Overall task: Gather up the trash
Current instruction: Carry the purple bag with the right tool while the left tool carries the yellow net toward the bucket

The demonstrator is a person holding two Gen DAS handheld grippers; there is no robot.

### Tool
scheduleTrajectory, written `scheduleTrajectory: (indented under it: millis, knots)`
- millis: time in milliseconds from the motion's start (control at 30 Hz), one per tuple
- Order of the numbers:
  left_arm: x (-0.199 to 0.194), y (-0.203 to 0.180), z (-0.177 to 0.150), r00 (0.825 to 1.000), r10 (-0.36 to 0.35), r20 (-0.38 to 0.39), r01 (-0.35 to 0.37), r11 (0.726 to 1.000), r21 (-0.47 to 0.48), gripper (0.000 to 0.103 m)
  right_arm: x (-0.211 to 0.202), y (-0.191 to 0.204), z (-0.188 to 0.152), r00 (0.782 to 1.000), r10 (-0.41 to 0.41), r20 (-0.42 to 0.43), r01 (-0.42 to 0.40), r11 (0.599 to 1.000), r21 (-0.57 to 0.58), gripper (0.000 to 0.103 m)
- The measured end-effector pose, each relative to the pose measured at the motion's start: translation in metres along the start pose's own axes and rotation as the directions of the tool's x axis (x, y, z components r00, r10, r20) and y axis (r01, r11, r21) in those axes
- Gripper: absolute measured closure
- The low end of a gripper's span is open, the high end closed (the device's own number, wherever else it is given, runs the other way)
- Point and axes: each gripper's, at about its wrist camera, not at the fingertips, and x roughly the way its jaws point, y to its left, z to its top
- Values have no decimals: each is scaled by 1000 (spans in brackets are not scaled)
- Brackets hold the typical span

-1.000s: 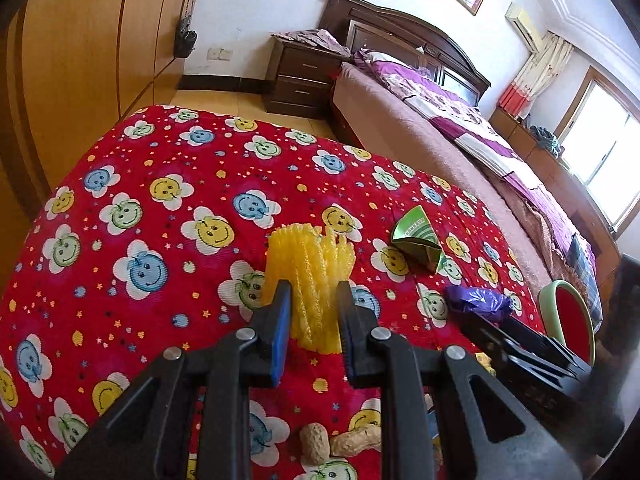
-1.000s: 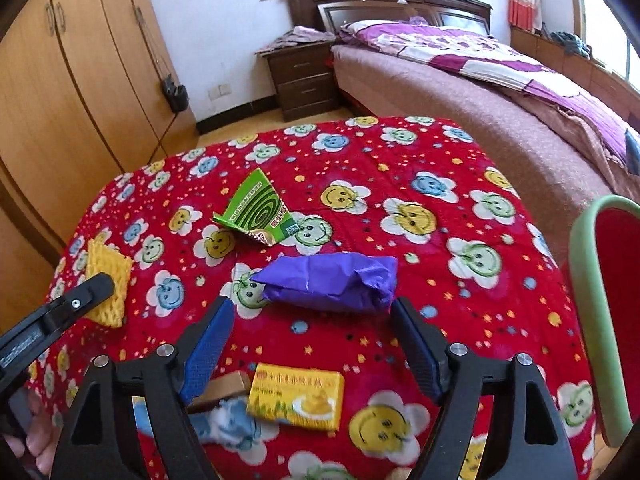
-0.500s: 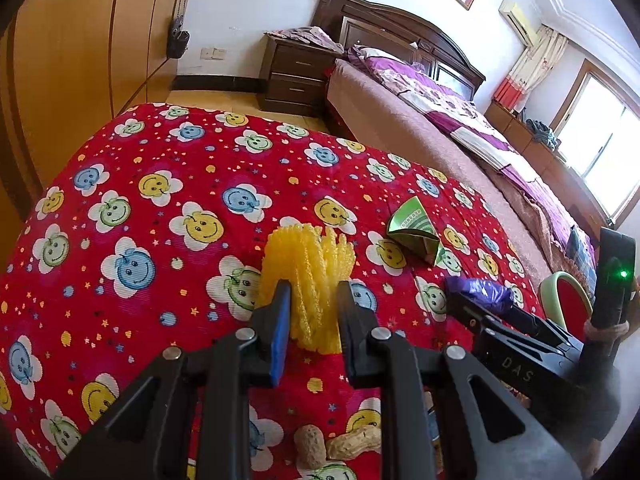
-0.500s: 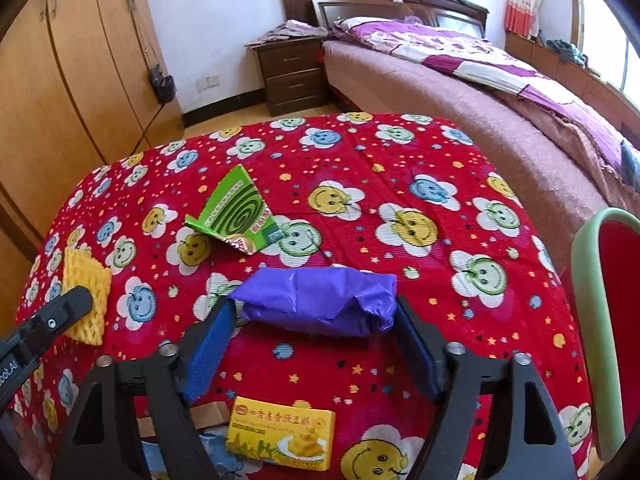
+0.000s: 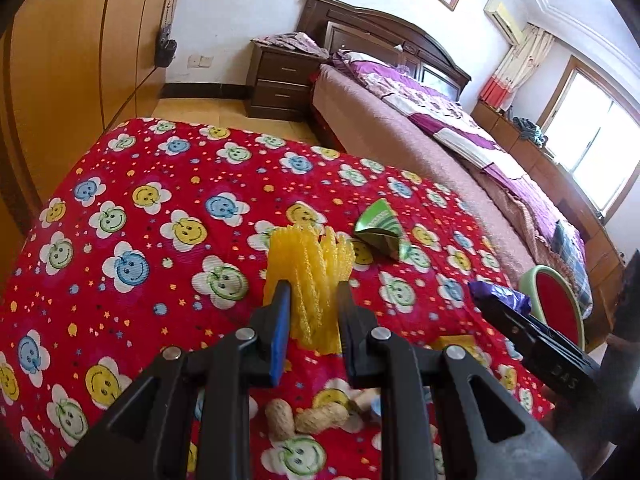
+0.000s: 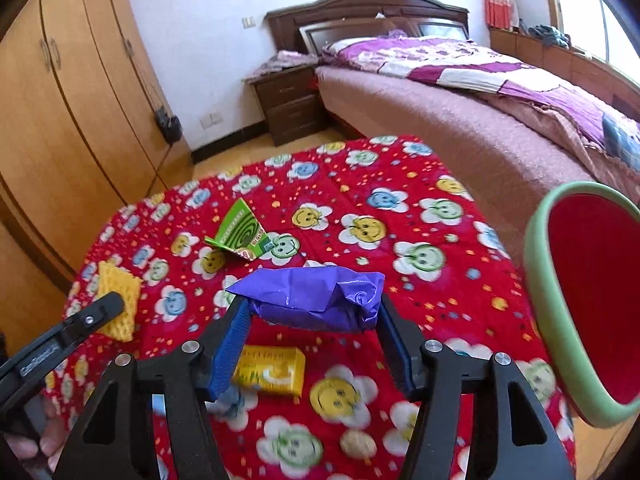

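Likely the crinkly purple wrapper, lifted off the tabletop with the right claw closing on its ends, buckles and slips short of the bin at three o'clock, while the left claw pinches yellow foam netting.

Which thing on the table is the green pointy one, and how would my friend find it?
Look at the table with the red smiley-flower cloth beside the bed. Toward its middle, beyond the purple wrapper, lies a folded green packet. It is the only green piece, pointed like a tent, with a dark spiral printed on it.
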Motion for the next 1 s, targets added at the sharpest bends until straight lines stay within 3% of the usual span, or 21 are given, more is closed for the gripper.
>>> scheduleTrajectory:
  millis: [500, 1000]
  knots:
    - [-43, -50, -21, 996, -86, 7, 86, 994, 65, 82, -90, -46, -30, 993, 28, 113, -39, 994, 100, 40]
    - [-41, -132, -46, 982, -175, -70, 186, 963, 196, 82, -144, -124, -51, 974, -84, 211, 31, 970, 242, 40]
